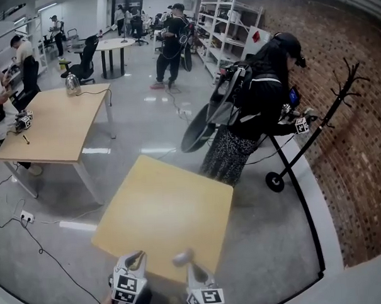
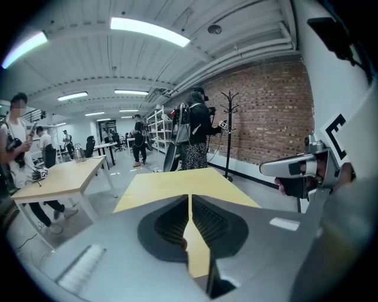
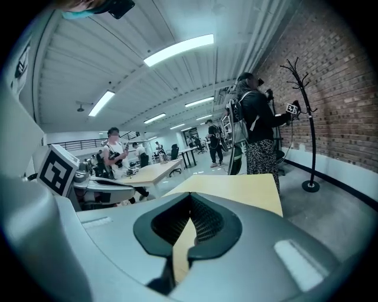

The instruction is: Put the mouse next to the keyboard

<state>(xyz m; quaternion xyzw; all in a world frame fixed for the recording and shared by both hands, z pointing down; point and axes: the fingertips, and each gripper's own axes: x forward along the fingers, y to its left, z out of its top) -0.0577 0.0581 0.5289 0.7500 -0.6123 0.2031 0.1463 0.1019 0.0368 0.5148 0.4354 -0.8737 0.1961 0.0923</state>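
Neither the mouse nor the keyboard showed in any view. The counter [image 1: 165,212] in front of me lay bare, so I judged the step in hand was simply to find them. To do that well I would have looked round before reaching, perhaps toward the second counter [image 1: 57,125] at the far left. I would have parted a gripper's jaws only once the mouse sat squarely ahead of it.

My left gripper [image 1: 137,257] had its jaws pressed together on nothing, and my right gripper [image 1: 184,260] was likewise closed and empty. I held both low at the counter's near edge, side by side, each pointing away from me along the top toward its far side.
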